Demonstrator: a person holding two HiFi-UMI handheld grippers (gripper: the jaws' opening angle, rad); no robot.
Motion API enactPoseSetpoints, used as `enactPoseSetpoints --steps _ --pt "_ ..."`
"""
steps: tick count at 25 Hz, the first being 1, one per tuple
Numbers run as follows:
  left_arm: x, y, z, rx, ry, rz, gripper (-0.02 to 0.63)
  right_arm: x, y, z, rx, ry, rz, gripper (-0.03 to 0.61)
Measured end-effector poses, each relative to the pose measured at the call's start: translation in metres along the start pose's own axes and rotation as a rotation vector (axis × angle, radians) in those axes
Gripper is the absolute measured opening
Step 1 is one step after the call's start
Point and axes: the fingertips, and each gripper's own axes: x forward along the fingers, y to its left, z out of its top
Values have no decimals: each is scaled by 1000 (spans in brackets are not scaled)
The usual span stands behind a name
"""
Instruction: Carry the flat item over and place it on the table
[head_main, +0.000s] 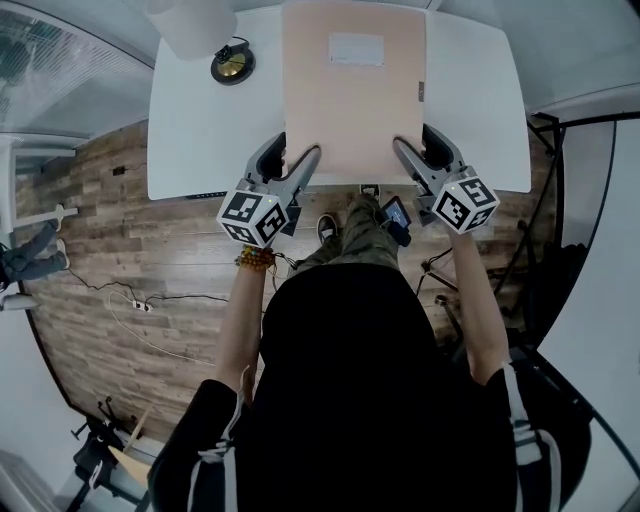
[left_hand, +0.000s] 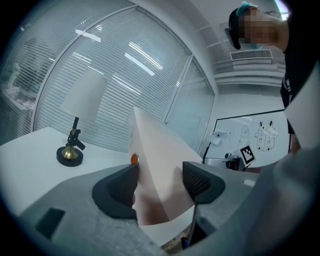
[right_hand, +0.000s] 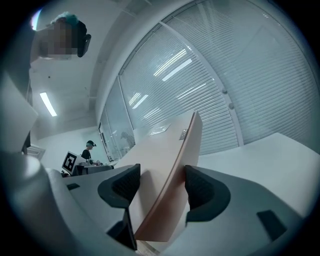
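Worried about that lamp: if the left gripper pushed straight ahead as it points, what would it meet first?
Not the lamp, which stands left of its line. The left gripper, shut on the board, seems to face only table.

Looking like an office. Showing slatted glass walls (right_hand: 240, 75), a whiteboard (left_hand: 255, 132), a lamp (head_main: 232, 65) standing at the far-left corner of the table (head_main: 200, 130).

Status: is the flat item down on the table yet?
Done: the thin peach rectangular board is over the white table. In hand: left gripper and right gripper each clamp a near corner, and the board looks tilted up. Left: lower it flat, then release.
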Motion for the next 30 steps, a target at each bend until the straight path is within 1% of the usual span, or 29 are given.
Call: enactPoseSetpoints --steps 8,13,19,30 --pt "34 16 -3 -22 20 18 291 20 -32 4 -15 9 1 273" --pt "59 29 -10 -38 46 38 290 37 -60 -1 13 18 5 273" --pt "71 38 -24 -76 93 58 290 45 -75 -15 51 47 -5 273" --pt "71 48 -69 -145 161 85 287 45 -87 -55 80 121 -15 272"
